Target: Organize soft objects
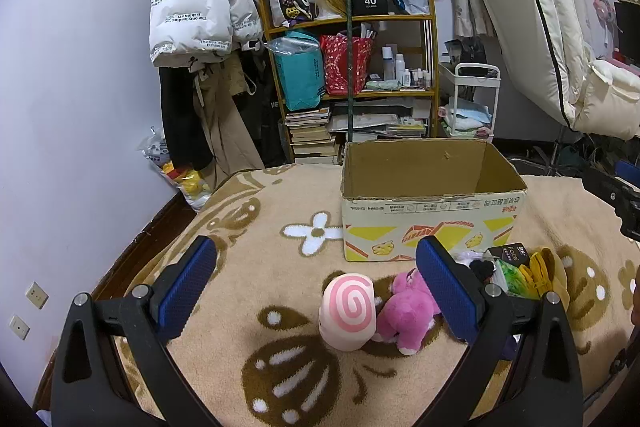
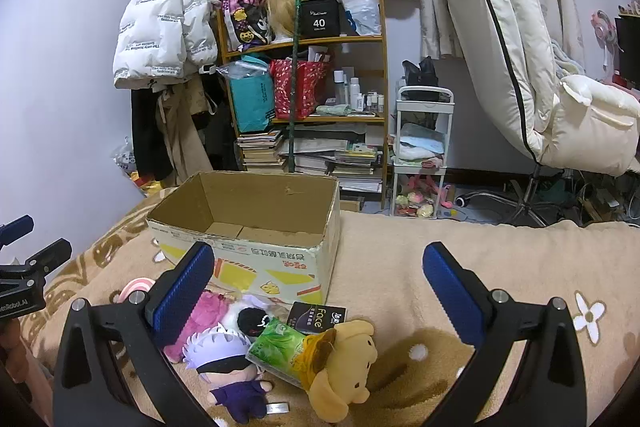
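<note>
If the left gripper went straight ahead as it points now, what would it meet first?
Probably the pink swirl plush, lying between the open left gripper fingers' lines, with the cardboard box behind it. Depth is uncertain.

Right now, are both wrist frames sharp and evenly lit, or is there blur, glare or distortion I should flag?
Left wrist: sharp, even indoor light, no glare; strong fisheye bend, dark corners; the swirl cushion casts only a soft shadow. Right wrist: equally sharp, the same warp bending the cardboard box and blanket edge; the open right claw frames the view.
</note>
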The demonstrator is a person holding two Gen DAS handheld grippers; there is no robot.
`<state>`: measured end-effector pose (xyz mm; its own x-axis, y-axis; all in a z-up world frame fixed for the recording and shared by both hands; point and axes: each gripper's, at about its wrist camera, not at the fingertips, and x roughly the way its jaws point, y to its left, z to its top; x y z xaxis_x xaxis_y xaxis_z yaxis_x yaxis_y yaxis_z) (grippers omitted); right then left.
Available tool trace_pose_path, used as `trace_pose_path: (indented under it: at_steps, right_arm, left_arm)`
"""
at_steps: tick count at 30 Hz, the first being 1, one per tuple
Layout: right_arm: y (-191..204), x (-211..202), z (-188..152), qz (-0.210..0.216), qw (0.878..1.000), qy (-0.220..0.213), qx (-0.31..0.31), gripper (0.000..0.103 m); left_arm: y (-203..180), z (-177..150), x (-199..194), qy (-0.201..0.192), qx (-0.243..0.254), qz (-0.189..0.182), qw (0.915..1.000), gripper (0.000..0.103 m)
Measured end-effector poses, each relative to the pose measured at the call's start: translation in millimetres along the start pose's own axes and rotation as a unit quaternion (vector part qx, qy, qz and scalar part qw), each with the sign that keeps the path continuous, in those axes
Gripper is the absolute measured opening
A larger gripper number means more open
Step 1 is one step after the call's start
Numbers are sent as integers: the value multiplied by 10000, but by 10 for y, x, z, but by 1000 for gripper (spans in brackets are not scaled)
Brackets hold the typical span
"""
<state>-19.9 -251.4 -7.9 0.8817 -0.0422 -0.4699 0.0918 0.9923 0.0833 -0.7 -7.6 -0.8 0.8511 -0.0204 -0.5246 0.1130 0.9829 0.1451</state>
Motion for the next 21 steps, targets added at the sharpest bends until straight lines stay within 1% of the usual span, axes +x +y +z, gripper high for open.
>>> trace_pose_path:
  at_steps: [4,21]
  right_arm:
    - [-96,13,-22,-13,10000,-1,24,103]
    - [-97,15,-26,0,10000,8,41,103]
  left_arm:
    - [4,-4,-1,0,0,-2,10000,99]
    - [6,-10,6,4,-3,-4,10000,99]
